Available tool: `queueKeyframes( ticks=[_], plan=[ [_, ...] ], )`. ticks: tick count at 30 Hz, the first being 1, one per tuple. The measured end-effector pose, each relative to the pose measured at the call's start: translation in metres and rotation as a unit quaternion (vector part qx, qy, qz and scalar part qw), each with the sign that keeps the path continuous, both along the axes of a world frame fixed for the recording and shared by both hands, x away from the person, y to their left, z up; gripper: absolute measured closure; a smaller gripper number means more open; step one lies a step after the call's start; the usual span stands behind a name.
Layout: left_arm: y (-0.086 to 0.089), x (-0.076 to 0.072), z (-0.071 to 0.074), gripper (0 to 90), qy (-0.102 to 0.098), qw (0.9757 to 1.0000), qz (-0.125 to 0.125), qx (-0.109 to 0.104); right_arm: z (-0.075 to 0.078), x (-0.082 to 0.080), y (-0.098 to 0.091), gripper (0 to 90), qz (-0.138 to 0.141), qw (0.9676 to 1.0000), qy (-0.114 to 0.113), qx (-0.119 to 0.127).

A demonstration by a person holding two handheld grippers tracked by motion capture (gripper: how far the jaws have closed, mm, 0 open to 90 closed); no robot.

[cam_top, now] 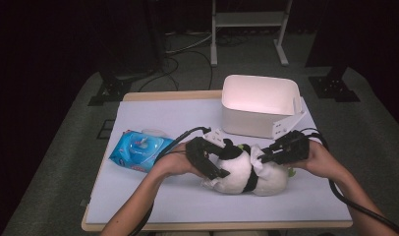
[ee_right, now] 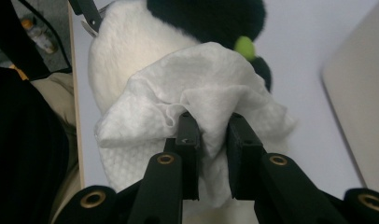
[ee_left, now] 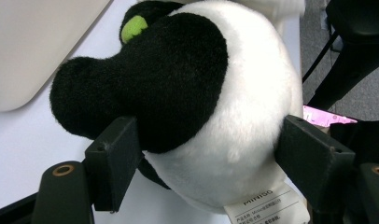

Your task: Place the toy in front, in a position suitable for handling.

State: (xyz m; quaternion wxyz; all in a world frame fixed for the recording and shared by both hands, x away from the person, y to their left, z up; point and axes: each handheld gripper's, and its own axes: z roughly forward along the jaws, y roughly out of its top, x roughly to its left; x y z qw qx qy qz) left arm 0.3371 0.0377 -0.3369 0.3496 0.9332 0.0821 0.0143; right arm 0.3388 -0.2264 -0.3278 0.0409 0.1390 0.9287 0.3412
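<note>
Both tools are at work on one toy: the left tool (ee_left: 206, 154) is clamped wide across the rump of a plush panda (cam_top: 246, 172), its pads sunk into the pile on either side, while the right tool (ee_right: 211, 130) has its jaws closed on a bunched white wet wipe (ee_right: 187, 102) pressed against the panda's white flank. The panda lies on its side near the front middle of the tabletop (cam_top: 153, 196), between the two hands, just in front of a white plastic bin (cam_top: 259, 105). Judging by how the fur dents, it is light, soft and springy, so it will squash and roll unless pinned; the round body is the sensible place to grip, not the small black limbs. The wipe is limp and thin, likely to slip or fold, so it is best pinched by a gathered wad. A sewn-in white label (ee_left: 267, 203) reads "MINISO" above fine print too small to read. A blue wet-wipe pack (cam_top: 138, 150) lies to the left, its lettering illegible.
</note>
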Motion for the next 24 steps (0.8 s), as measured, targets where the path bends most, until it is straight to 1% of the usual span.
queueKeyframes(
  ticks=[2, 3, 6, 9, 13, 15, 16, 19, 24],
  plan=[
    [0.0, 0.0, 0.0, 24.1, -0.006, 0.9999, 0.0, 0.012, -0.002, 0.001, 0.009, 76.2, 0.008, 0.9999, 0.003, -0.008],
    [0.001, 0.0, 0.0, 24.2, -0.004, 1.0, 0.0, 0.006, -0.001, 0.002, 0.012, 76.2, 0.01, 0.9999, 0.002, -0.008],
    [0.001, 0.0, -0.001, 24.6, -0.003, 1.0, -0.002, 0.001, 0.003, 0.005, 0.016, 76.2, 0.014, 0.9999, 0.003, 0.0],
    [0.0, 0.0, -0.001, 24.6, -0.003, 1.0, -0.001, 0.001, 0.009, 0.006, 0.025, 76.2, 0.022, 0.9997, -0.004, -0.004],
    [0.0, 0.001, -0.001, 24.6, 0.0, 1.0, -0.003, 0.003, 0.017, 0.011, 0.037, 76.2, 0.033, 0.9994, -0.008, 0.001],
    [0.002, 0.003, -0.002, 24.6, 0.008, 1.0, -0.004, 0.0, 0.019, 0.012, 0.043, 76.2, 0.038, 0.9992, -0.01, 0.0],
    [0.002, 0.003, -0.002, 24.6, 0.01, 0.9999, -0.004, -0.002, 0.019, 0.013, 0.045, 76.2, 0.039, 0.9992, -0.008, 0.004],
    [0.003, 0.004, -0.003, 24.7, 0.011, 0.9999, -0.001, -0.002, 0.019, 0.014, 0.047, 76.2, 0.041, 0.9991, -0.007, -0.001],
    [0.002, 0.004, -0.002, 24.8, 0.003, 1.0, 0.001, 0.007, 0.02, 0.012, 0.04, 76.2, 0.036, 0.9993, -0.007, -0.007]
  ],
)
